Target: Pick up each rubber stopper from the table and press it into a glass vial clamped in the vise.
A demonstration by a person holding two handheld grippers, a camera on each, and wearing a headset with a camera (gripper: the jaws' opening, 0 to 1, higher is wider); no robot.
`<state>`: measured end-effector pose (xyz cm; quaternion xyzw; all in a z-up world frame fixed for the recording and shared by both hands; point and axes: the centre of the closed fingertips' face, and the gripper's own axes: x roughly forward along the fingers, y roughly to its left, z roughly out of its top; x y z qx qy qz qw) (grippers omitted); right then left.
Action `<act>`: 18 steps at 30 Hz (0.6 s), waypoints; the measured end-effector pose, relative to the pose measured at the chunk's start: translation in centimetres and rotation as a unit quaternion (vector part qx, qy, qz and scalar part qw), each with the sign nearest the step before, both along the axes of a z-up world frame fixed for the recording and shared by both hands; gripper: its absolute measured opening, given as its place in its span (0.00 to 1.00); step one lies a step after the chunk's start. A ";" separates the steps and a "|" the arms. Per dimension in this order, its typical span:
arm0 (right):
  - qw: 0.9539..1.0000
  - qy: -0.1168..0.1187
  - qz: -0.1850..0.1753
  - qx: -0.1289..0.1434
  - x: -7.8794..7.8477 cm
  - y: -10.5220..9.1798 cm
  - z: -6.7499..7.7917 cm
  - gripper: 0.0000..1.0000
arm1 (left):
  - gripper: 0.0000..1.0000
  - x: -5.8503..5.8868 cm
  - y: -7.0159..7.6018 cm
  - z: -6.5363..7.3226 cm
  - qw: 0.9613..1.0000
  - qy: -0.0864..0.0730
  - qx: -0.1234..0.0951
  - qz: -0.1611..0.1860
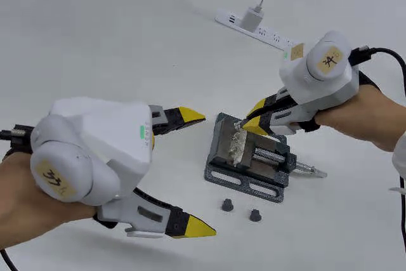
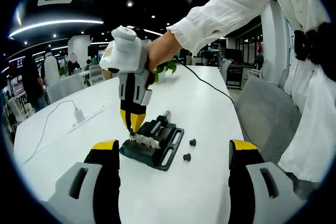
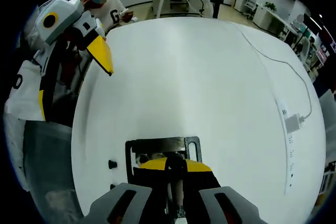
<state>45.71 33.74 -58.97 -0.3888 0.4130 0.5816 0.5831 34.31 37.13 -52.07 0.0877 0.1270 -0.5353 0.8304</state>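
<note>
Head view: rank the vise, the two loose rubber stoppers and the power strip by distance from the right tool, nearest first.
1. Vise, directly under the tips of the right tool.
2. Left stopper and right stopper, on the table just in front of the vise; too close to call between them.
3. Power strip, far back, beyond the tool.

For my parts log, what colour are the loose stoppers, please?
The stoppers are black, clearest in the head view.

1. Vise [image 1: 248, 158]: dark metal, sits flat on the worktop, jaws closed on the vials.
2. Glass vials [image 1: 237, 147]: clear, clamped in a row between the vise jaws.
3. Left stopper [image 1: 226, 205] and right stopper [image 1: 255, 215]: dark rubber, loose on the worktop just beside the vise.
</note>
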 end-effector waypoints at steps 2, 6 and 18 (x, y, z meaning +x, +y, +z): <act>1.000 -0.004 0.006 -0.005 -0.1 0.0 0.0 0.05 | 0.84 0.0 0.0 0.1 1.000 -0.001 0.000 0.001; 1.000 -0.013 0.019 -0.017 -0.4 0.0 0.2 0.05 | 0.84 0.0 0.0 0.2 1.000 -0.002 -0.003 0.001; 0.998 -0.021 0.037 -0.050 -0.6 0.0 0.1 0.05 | 0.83 0.1 0.0 0.3 1.000 -0.001 -0.006 0.004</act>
